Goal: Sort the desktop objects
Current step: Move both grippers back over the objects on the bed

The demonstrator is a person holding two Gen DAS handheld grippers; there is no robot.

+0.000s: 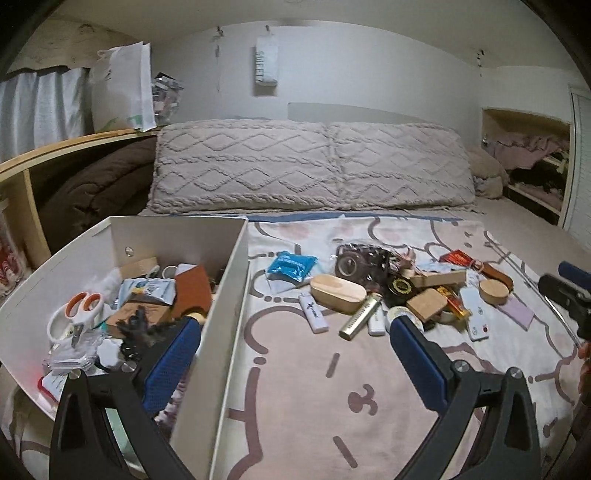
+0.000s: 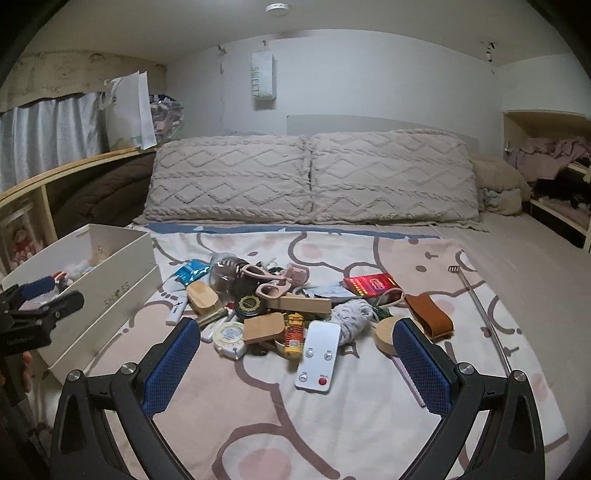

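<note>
box left on bed, scissors in it, remote front of clutter pile, pillows behind

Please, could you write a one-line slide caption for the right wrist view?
Open right gripper above small clutter on a patterned bedsheet, white rectangular remote control nearest.

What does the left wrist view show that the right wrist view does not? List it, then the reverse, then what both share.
Only the left wrist view shows the inside of the white box: orange-handled scissors, a brown leather piece and packets.

Only the right wrist view shows the ceiling light, the printed lettering on the box's side and the buttons on the white remote.

Both show the clutter pile on the bedspread, the blue packet, the round wooden box, the two pillows, and open, empty fingers.
</note>
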